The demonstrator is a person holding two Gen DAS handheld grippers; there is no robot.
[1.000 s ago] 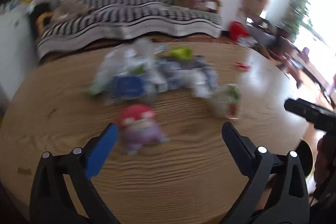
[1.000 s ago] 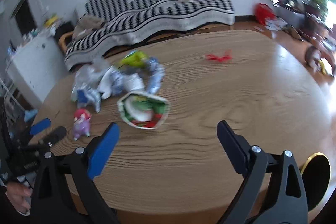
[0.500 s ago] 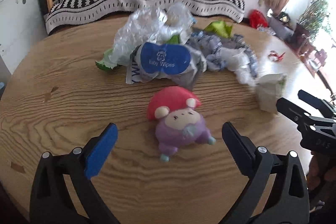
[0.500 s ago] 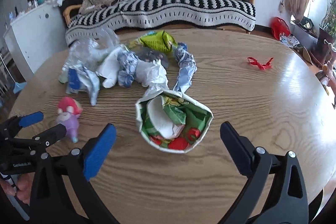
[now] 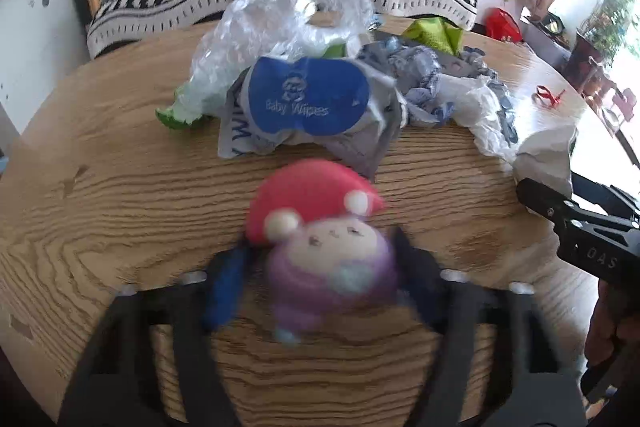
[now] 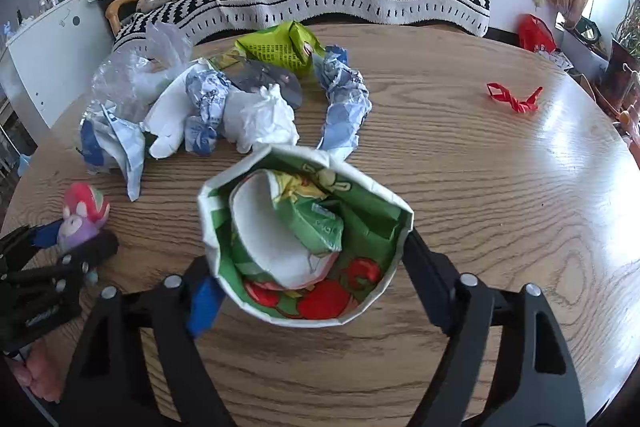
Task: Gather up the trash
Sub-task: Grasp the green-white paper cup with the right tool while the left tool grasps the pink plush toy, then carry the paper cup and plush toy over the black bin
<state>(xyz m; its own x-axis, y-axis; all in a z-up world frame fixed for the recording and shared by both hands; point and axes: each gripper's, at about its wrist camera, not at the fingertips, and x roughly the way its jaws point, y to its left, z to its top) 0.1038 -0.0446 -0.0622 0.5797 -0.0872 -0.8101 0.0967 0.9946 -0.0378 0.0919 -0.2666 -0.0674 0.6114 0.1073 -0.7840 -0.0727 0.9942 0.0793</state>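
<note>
Both tools are being closed around items at the near edge of the round wooden surface (image 6: 480, 187).

The left tool (image 5: 320, 279) is seen blurred, its jaws narrowing on either side of a small toy figure (image 5: 324, 239) with a red cap and purple body; firm contact cannot be told. The right tool (image 6: 308, 279) is set astride an open paper bag (image 6: 308, 239) printed with green and red, its jaws closing against the bag's sides, crumpled packaging held inside. Behind them, the trash pile (image 6: 224, 99) of a baby wipes packet (image 5: 308, 99), clear plastic and a green wrapper (image 6: 280, 47) is left lying. A red scrap (image 6: 514, 99) lies well apart.
</note>
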